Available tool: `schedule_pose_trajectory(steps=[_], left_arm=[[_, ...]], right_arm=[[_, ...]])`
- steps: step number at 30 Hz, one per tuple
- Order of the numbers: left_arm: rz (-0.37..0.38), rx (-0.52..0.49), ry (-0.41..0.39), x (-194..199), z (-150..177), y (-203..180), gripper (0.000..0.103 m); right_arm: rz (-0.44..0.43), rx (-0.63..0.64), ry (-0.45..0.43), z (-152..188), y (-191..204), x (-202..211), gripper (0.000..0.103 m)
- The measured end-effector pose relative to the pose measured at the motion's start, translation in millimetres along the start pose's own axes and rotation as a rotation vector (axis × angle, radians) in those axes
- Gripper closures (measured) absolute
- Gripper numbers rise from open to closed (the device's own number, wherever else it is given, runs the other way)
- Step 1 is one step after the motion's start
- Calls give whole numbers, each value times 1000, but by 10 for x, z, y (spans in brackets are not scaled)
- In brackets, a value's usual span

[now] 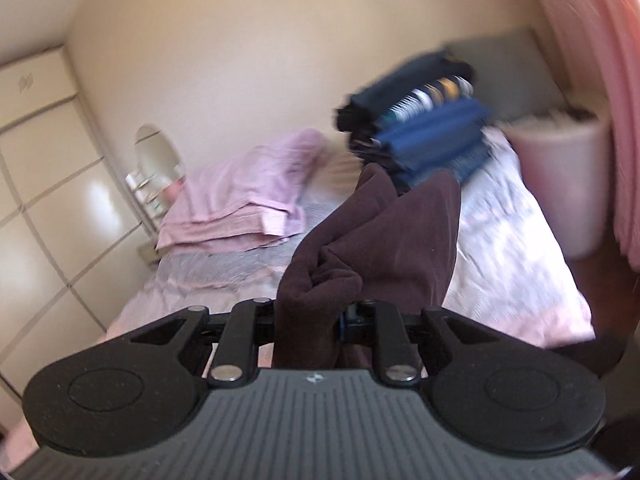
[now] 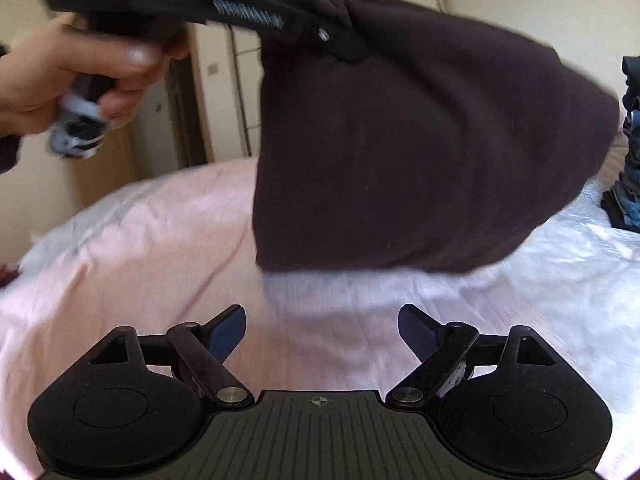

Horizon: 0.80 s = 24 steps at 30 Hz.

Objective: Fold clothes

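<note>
Fingers of left gripper [image 2: 320,34] pinch dark garment [image 2: 420,140] aloft; right gripper [image 2: 322,334] gapes empty.

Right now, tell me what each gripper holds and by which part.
The left gripper pinches the dark maroon soft fabric garment by a bunched edge at its top. The right gripper is open, holding nothing.

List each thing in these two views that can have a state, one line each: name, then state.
left gripper: shut on the dark garment.
right gripper: open, nothing between its fingers.
dark garment: lifted, hanging above the bed.
pink towel: folded, lying on the bed.
clothes pile: folded, stacked on the bed.
bed: covered with a pale spread.
</note>
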State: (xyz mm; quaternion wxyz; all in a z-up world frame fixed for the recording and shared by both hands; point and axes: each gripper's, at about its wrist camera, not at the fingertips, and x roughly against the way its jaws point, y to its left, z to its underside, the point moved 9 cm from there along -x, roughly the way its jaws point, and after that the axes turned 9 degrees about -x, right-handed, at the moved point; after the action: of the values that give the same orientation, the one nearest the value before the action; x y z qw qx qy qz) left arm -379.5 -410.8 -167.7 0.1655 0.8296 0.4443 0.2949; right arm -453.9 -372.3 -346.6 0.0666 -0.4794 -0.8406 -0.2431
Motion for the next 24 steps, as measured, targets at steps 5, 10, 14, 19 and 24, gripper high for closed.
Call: schedule_pose_trajectory(steps=[5,10,14,19,24], left_arm=[[-5,114,5,-57,99,323,86],[19,160,5,-44,209,394,87],[19,161,-18,47,217,373,87],[-44,243,-89,340,139,550,88],[-187,352,-158,999,38,947,89]], right_arm=[[52,-146,-84,-292,249,-775,12],[159,-280,-117,-341,378,-1155,5],[238,-242,-98,-269,258,-1200,15],[202,-13,-64,-515,32,-681,82],[180,437,-101,-1143,186,8,84]])
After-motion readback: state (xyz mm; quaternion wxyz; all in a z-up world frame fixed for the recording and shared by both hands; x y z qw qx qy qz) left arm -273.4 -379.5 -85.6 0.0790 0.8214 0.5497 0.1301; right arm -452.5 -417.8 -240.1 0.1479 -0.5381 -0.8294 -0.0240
